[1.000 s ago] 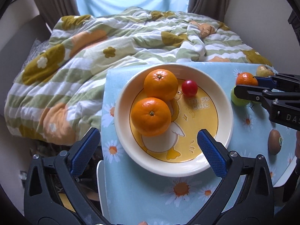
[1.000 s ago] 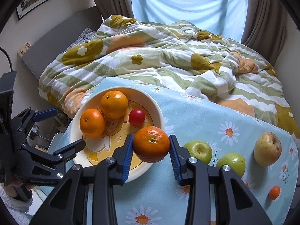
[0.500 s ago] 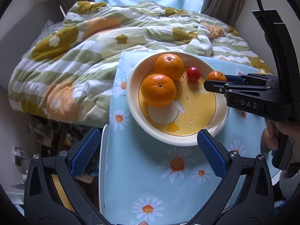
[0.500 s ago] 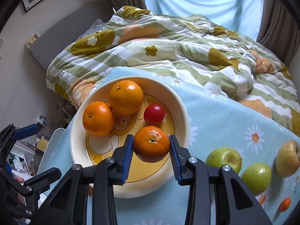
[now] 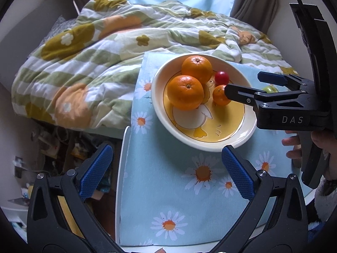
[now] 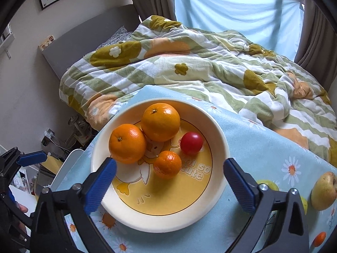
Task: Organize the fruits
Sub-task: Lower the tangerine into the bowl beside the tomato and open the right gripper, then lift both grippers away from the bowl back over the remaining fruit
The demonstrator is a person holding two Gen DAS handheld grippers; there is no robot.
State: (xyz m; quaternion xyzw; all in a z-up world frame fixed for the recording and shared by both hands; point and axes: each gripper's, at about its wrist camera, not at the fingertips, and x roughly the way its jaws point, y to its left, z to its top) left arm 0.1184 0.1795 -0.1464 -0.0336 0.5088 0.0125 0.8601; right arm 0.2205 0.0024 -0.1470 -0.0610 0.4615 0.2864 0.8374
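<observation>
A cream plate (image 6: 220,141) with a yellow duck print holds two big oranges (image 6: 160,122) (image 6: 127,143), a red cherry tomato (image 6: 191,143) and a small mandarin (image 6: 167,164). My right gripper (image 6: 170,162) hangs over the plate and its jaws are opening. The mandarin lies on the plate between them, and neither pad touches it. In the left wrist view the right gripper (image 5: 243,83) reaches in from the right, next to the mandarin (image 5: 219,98). My left gripper (image 5: 166,149) stands open and empty above the tablecloth, just short of the plate's near rim (image 5: 155,88).
On the daisy tablecloth (image 6: 263,147) to the right of the plate lie a green apple (image 6: 268,184), a yellowish apple (image 6: 323,190) and a small mandarin (image 6: 319,239). A quilted bed (image 6: 189,69) lies behind the table. The table's edge (image 5: 123,168) drops off at the left.
The right gripper carried the mandarin over the plate, then opened; the mandarin now rests on the plate. The left gripper drew back from the plate toward the table's left edge.
</observation>
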